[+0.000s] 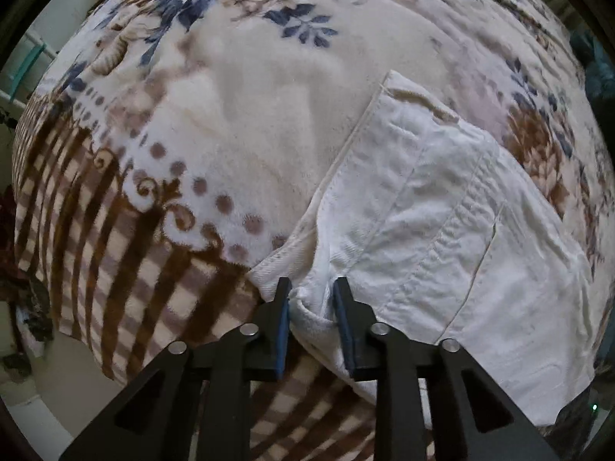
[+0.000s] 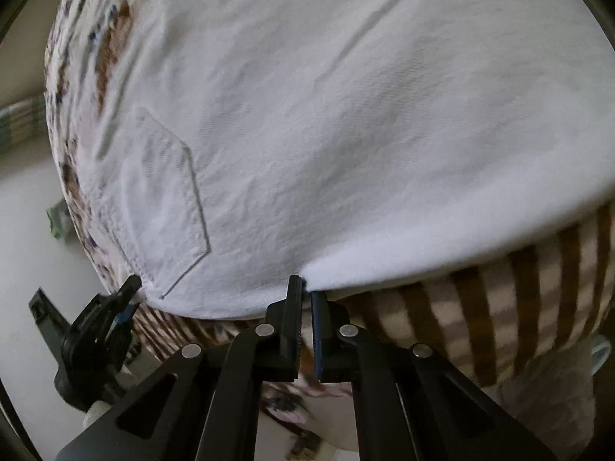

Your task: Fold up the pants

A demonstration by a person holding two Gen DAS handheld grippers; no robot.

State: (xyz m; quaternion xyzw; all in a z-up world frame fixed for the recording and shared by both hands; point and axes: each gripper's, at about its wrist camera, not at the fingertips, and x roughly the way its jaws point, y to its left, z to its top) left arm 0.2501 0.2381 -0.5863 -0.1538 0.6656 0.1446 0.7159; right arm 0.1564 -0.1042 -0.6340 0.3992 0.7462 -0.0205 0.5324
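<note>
White pants (image 1: 442, 230) lie on a patterned blanket (image 1: 230, 134) on a bed, back pocket up. My left gripper (image 1: 311, 292) is at the waistband corner, its blue-padded fingers (image 1: 282, 319) closed on a bunched fold of the white fabric. In the right wrist view the pants (image 2: 326, 115) fill most of the frame, with the pocket (image 2: 169, 199) at left. My right gripper (image 2: 307, 288) is nearly shut and pinches the near edge of the pants. The left gripper also shows in the right wrist view (image 2: 127, 292), at the pants' left corner.
The blanket has brown stripes at its near edge (image 2: 519, 288) and blue and brown flowers farther away (image 1: 300, 19). The bed edge drops to a pale floor at left (image 2: 30, 230). A teal frame (image 1: 27, 61) stands beyond the bed at far left.
</note>
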